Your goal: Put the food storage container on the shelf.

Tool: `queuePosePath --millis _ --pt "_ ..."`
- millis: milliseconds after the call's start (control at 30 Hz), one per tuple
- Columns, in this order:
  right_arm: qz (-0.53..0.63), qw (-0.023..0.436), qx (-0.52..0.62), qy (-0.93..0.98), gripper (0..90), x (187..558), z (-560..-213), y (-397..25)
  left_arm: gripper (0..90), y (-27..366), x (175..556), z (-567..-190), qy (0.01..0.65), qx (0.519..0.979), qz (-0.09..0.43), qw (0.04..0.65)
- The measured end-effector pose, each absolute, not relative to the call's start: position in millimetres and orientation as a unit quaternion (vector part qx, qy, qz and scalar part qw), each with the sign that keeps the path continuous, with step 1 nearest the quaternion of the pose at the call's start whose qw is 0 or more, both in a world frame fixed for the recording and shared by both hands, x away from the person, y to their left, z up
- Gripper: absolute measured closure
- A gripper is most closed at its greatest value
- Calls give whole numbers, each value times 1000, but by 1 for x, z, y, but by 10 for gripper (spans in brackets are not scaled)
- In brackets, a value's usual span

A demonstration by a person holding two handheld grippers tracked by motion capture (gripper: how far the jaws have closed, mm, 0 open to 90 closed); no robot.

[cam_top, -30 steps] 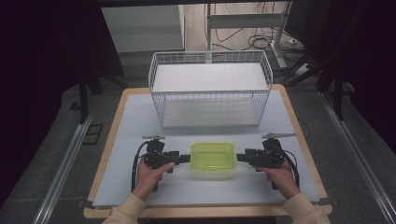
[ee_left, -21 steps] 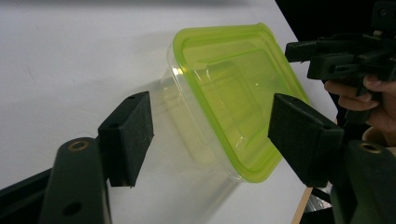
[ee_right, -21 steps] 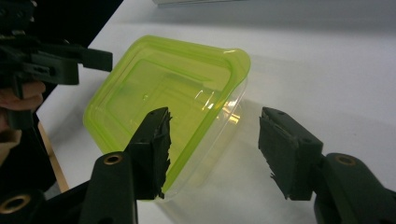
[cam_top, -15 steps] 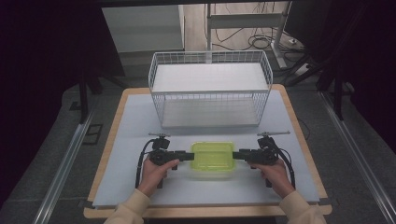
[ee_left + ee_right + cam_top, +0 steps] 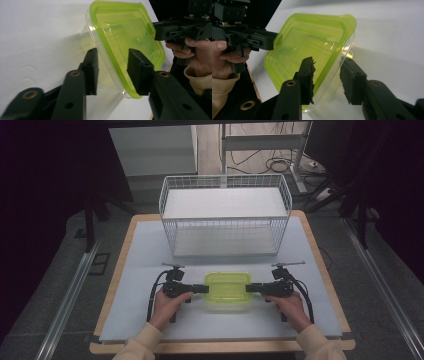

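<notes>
High view first: the green-lidded container [image 5: 227, 288] sits on the worktop [image 5: 140, 250] in the lower middle of the frame, just in front of the white wire basket [image 5: 225, 220]. The left hand-held gripper [image 5: 202, 289] comes at it from the left edge and the right hand-held gripper [image 5: 251, 288] from the right edge, each one right at the rim. From up here it's hard to tell how tight either one is.

Left gripper view: its jaws straddle the container's rim [image 5: 117, 72] near the centre of the frame, one pad under the clear wall and one over the lid, with a visible gap on both sides. So apart, not clamped yet. The other hand-held gripper [image 5: 156, 31] is at the far tab, upper right.

Right gripper view: same story, the jaws stand apart around the rim [image 5: 329, 67], not pinching.

Risks, as a guess: the plastic looks thin and slick, so if only the lid edge gets pinched, the lid could pop off and the tub drop. If one side closes or lifts before the other, the container probably tilts or slides across the worktop. Squeezing too hard may buckle the wall
</notes>
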State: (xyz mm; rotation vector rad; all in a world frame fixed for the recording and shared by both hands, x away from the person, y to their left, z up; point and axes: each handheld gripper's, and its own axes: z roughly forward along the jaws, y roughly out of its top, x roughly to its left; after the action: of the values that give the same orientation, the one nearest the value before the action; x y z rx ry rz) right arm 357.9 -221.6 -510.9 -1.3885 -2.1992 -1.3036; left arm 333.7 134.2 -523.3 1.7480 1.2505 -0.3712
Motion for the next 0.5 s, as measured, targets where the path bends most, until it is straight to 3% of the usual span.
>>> queuePosePath --millis 500 --pt "-457 138 -493 -727 773 355 -509 -225 776 136 324 -517 499 703 -162 480"
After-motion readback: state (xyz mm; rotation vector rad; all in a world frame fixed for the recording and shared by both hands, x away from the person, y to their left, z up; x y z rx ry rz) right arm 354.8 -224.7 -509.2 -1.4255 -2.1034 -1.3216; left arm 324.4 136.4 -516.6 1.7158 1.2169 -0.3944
